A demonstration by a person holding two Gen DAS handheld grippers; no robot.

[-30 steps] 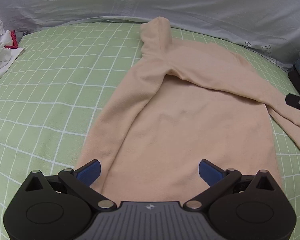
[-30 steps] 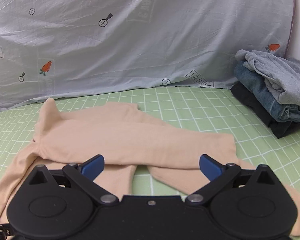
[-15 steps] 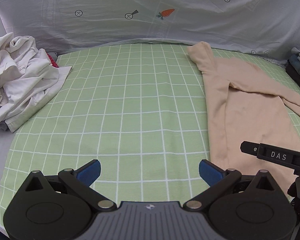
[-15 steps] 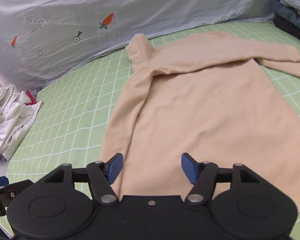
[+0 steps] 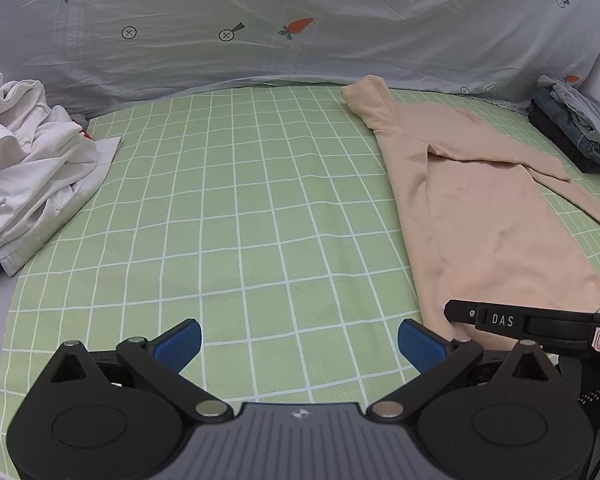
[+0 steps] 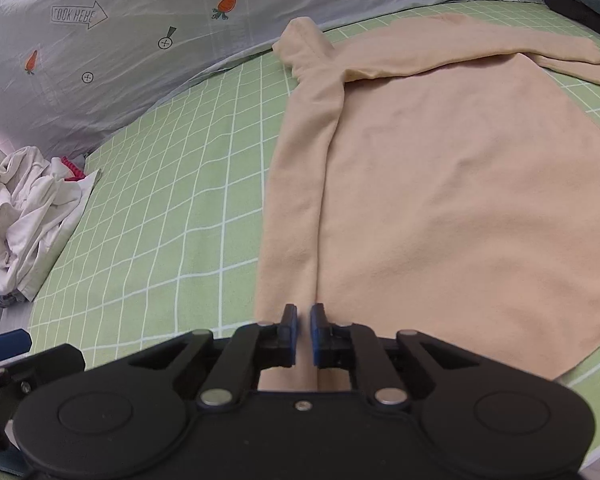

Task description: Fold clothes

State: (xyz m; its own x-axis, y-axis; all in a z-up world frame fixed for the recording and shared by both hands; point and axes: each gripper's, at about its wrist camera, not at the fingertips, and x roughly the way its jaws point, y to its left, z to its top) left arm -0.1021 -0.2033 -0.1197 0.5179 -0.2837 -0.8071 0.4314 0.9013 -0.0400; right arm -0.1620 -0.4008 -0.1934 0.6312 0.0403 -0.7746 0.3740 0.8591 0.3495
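A peach long-sleeved top (image 5: pixel 480 220) lies flat on the green checked sheet (image 5: pixel 240 220). One sleeve runs down its left side and the other is folded across the chest. In the right wrist view my right gripper (image 6: pixel 305 320) sits at the lower end of the left sleeve (image 6: pixel 296 200). Its jaws are closing tight, with peach cloth pinched between the blue pads. My left gripper (image 5: pixel 300 340) hangs open over bare sheet to the left of the top, with nothing between its fingers. The right gripper's black body (image 5: pixel 520 322) shows beside it.
A crumpled pile of white clothes (image 5: pixel 28 160) lies at the sheet's left edge. A folded stack of jeans and grey garments (image 5: pixel 576 128) stands at the far right. A grey printed cloth (image 5: pixel 300 20) rises behind the sheet. A blue finger of the left gripper (image 6: pixel 4 346) shows in the right wrist view.
My left gripper moved left off the top to over bare sheet, still open. My right gripper swung left to the sleeve's lower end and went from wide open to shut on the cloth.
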